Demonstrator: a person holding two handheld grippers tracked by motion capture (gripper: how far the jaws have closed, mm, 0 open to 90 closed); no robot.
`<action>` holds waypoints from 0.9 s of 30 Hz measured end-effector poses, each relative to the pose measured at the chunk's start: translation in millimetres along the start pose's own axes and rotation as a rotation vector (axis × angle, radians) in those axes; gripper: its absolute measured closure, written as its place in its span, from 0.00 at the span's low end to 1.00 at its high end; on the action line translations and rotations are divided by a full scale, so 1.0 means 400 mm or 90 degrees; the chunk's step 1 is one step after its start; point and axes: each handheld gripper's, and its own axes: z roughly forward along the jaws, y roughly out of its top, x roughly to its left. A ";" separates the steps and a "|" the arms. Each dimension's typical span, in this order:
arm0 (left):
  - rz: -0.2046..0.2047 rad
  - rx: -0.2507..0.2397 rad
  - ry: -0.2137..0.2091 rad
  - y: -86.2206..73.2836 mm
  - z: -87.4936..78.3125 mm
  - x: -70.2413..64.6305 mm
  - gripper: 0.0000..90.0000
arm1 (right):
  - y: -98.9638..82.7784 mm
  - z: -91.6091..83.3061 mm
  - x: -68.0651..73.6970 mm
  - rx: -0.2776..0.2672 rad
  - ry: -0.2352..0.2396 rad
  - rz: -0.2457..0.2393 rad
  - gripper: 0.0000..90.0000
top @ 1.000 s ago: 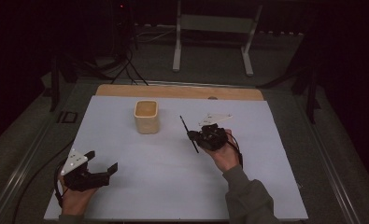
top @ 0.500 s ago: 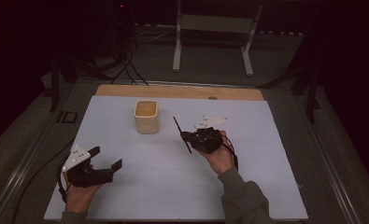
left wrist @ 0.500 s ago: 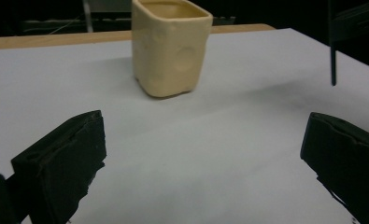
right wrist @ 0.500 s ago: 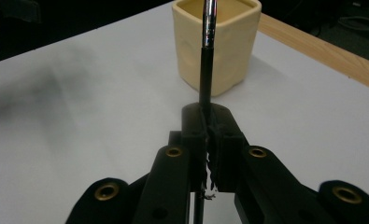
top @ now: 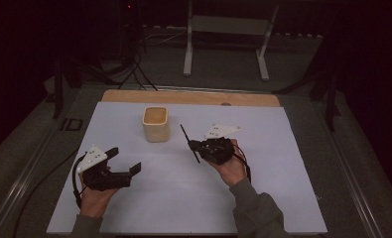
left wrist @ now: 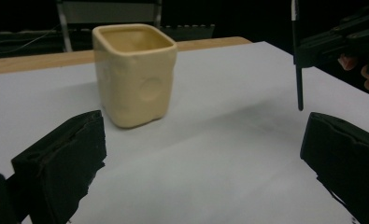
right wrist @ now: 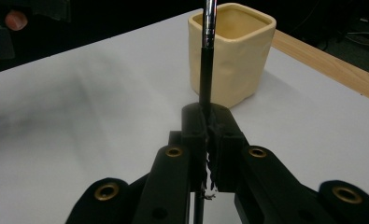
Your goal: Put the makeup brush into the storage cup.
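Dark room all around, and before you a pale surface with a wooden strip along its far edge. Your cream cup stands upright toward the far middle, mouth open and seemingly empty. Your right claw is clenched on a thin black pen, gripped partway along so that a long stretch sticks out past the jaws, its metal-banded upper part pointing toward the cup. Your left claw is released, jaws wide apart, low over the near left of the surface and well apart from the cup.

Likely you mean to drop the pen into the cup. Bring the right hand over the mouth, tip the pen nearly upright, and lower it past the rim before letting go. The cup looks light, so a knock on its wall could shift it; steady it with the left claw if needed.
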 end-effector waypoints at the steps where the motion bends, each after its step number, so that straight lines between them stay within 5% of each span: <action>1: 0.000 0.000 0.000 0.000 0.000 0.000 0.01 | 0.000 -0.001 0.000 -0.001 0.001 -0.001 0.95; 16: 0.021 0.001 -0.031 0.050 0.061 -0.037 0.02 | 0.004 0.000 0.008 -0.010 0.012 -0.001 0.95; 27: 0.013 -0.011 -0.041 0.065 0.096 -0.060 0.02 | 0.003 0.015 0.021 -0.007 0.025 -0.004 0.95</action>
